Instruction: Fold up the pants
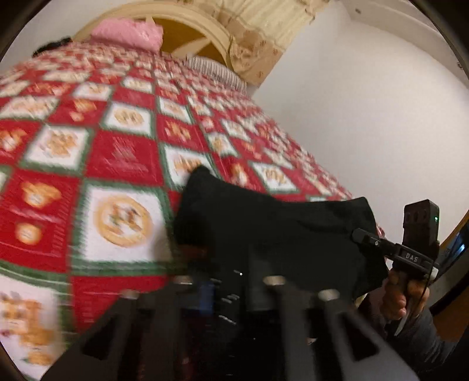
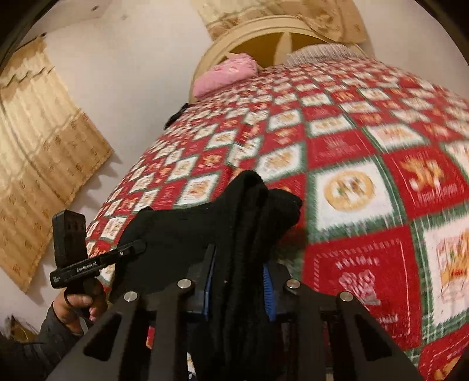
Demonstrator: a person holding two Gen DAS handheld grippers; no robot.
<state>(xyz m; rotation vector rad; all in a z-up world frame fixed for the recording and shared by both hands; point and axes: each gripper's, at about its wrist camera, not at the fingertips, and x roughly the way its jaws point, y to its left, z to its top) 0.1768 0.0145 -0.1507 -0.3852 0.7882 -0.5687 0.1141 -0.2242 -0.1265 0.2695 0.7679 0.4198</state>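
The black pants point(image 1: 263, 222) hang bunched above the near edge of the bed, held up between both grippers. In the left wrist view my left gripper point(image 1: 231, 263) is shut on the dark cloth, which hides its fingertips. The right gripper point(image 1: 356, 234) comes in from the right, its tip against the cloth's edge. In the right wrist view the pants point(image 2: 205, 222) drape down between the blue pads point(image 2: 268, 290) of my right gripper point(image 2: 239, 281), which is shut on a thick fold. The left gripper point(image 2: 137, 246) bites the cloth's left corner, with a hand point(image 2: 73, 304) on its grip.
A red, white and green patchwork quilt point(image 1: 123, 158) covers the bed point(image 2: 351, 146). A pink pillow point(image 1: 129, 32) lies by the cream headboard point(image 1: 187, 17). A white wall point(image 1: 366, 117) runs along one side of the bed, and a beige curtain point(image 2: 44, 146) hangs on the other.
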